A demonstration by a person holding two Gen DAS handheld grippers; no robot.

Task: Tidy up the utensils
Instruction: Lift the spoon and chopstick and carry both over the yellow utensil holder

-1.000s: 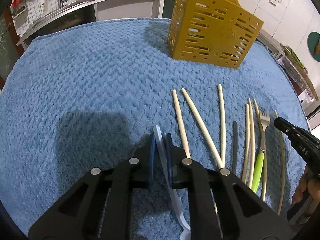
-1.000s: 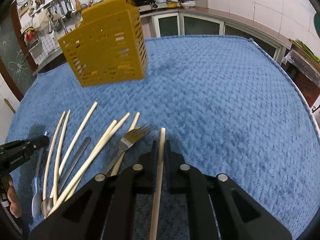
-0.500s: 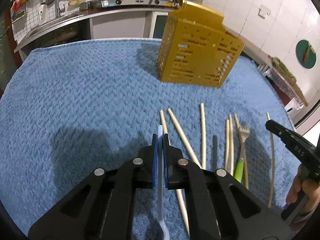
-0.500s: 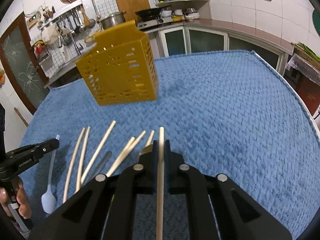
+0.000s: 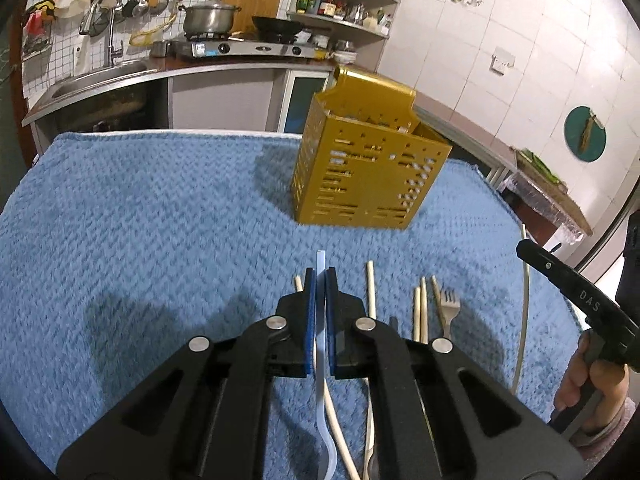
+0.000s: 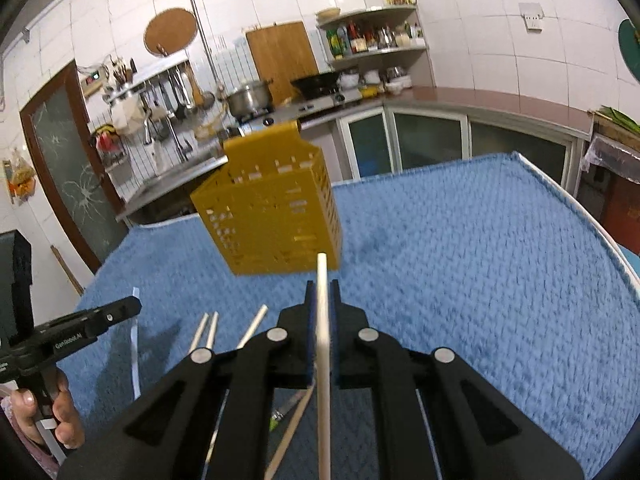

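I have both tongs clamped: the left gripper (image 5: 320,276) pinches a thin white spoon (image 5: 321,260) by its handle, the tip poking out toward the caddy (image 5: 360,176), the bowl end hanging below the jaws; the right gripper (image 6: 322,288) squeezes one chopstick (image 6: 322,272) partway along, its tip pointing at the caddy. Both feel like light, stiff, smooth sticks to me, so I judge they could pivot or slide in a narrow pinch; a hold nearer the middle would steady them. The spoon looks like plastic, slightly springy. The remaining chopsticks (image 5: 370,292) and a fork (image 5: 449,304) lie on the blue cloth (image 5: 160,220), on my side of the caddy, near it
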